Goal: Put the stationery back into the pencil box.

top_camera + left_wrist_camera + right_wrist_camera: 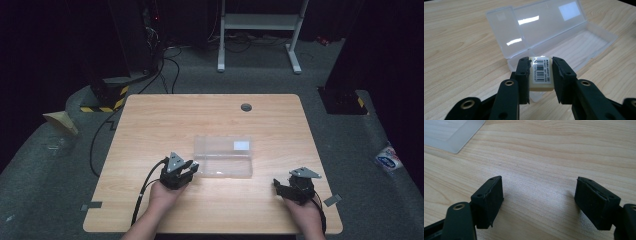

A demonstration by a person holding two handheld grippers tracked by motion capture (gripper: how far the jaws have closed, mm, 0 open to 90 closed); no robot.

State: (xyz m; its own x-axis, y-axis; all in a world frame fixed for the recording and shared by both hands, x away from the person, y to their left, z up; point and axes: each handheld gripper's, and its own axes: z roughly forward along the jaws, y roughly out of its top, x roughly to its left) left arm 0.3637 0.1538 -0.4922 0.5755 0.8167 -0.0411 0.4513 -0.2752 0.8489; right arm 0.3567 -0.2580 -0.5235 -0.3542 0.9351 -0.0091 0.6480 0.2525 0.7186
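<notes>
while the left gripper (541,72) clamps a cream eraser (541,75) between its pads, barcode label up, the eraser's long axis runs toward twelve o'clock in the left gripper view, over the near end of the clear plastic case (223,156). the case lies open mid-table, long axis three to nine o'clock. at four o'clock of it, the right gripper (539,200) gapes empty above the wooden table (150,120).

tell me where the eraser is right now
The eraser is clamped in the left gripper, just at the near end of the open clear case, left of table centre.
</notes>
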